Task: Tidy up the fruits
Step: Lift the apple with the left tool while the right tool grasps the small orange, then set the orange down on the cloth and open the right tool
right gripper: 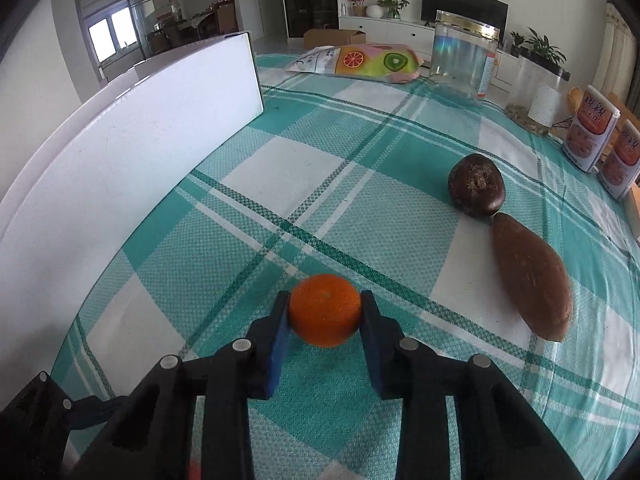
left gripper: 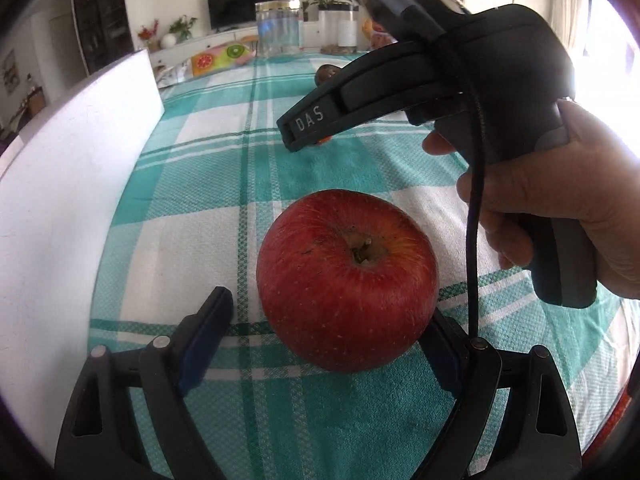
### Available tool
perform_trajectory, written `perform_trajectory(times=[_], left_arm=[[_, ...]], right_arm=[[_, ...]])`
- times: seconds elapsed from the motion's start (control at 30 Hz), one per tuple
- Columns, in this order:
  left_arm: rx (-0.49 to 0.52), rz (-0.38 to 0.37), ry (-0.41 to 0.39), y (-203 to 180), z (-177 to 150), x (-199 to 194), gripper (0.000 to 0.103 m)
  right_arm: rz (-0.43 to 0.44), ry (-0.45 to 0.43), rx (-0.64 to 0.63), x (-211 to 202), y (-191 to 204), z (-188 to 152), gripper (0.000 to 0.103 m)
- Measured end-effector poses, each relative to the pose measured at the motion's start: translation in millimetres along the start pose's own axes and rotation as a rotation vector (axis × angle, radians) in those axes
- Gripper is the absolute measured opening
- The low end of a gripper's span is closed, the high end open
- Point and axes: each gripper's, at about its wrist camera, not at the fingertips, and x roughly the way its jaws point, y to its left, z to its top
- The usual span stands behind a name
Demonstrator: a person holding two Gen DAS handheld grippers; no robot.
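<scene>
Gripping orange (right gripper: 324,310), right gripper (right gripper: 325,312) clamps shut.

tablecloth (right gripper: 360,184): teal and white check, covers the whole table
white board (right gripper: 132,152): stands upright on its edge along the left side of the table; plain face turned to the cloth
snack bag (right gripper: 360,62): lies flat at the far end; printed with an orange slice and a kiwi slice
clear jar (right gripper: 464,56): upright just right of the bag; gold rim; see-through
frosted container (right gripper: 536,92): upright, right of the jar
two printed cartons (right gripper: 592,136): stand side by side at the right edge
television (right gripper: 464,2): dark screen on a white cabinet behind the table; potted plants beside it
</scene>
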Motion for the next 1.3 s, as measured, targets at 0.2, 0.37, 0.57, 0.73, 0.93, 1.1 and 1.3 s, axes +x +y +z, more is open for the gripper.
perform_trajectory(times=[0.2,0.37,0.57,0.73,0.93,1.1,1.3], left_arm=[[0.000,0.001,0.000,0,0,0,0.091],[0.000,0.001,0.000,0,0,0,0.091],[0.001,0.004,-0.001,0,0,0,0.091],[0.002,0.008,-0.001,1,1,1,0.091],[0.002,0.008,-0.001,1,1,1,0.091],[0.002,0.008,-0.001,1,0,1,0.091],[0.002,0.008,-0.001,0,1,1,0.091]], right_arm=[[-0.063,-0.027,0.111,-47,-33,-37,0.033],[-0.187,-0.032,0.203,-101,-65,-95,0.034],[-0.266,-0.039,0.370,-138,-75,-164,0.034],[-0.327,-0.075,0.348,-146,-58,-163,0.035],[-0.335,-0.018,0.338,-121,-53,-164,0.053],[-0.325,-0.005,0.335,-113,-53,-165,0.087],[-0.347,0.007,0.355,-109,-57,-165,0.103]])
